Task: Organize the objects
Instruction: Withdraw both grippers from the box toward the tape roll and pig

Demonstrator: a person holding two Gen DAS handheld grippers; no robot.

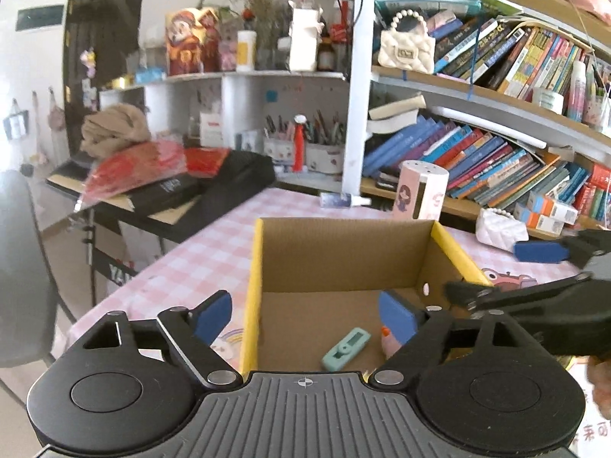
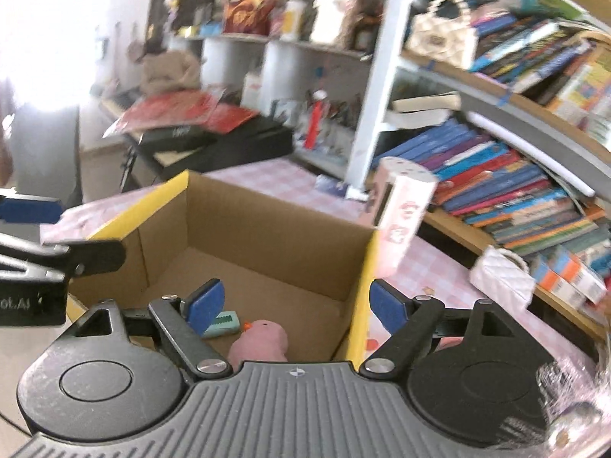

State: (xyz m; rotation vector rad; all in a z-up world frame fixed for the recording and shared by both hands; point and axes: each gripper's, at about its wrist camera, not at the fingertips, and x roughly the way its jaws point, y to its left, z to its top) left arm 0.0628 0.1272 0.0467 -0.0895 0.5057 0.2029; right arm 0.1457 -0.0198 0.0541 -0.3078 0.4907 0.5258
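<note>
both sets of jaws are wide with nothing in them: left gripper and right gripper sit over the near edge of the cardboard box. the teal gadget and pink toy already lie on its floor, so that part looks done. the white purse and pink cylinder at the table's far edge might be next. plenty of free box space, yellow rims to clear.

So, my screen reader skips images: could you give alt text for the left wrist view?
The open, empty left gripper hangs over a cardboard box holding a teal gadget and pink toy, on a pink checked tablecloth before bookshelves.
</note>
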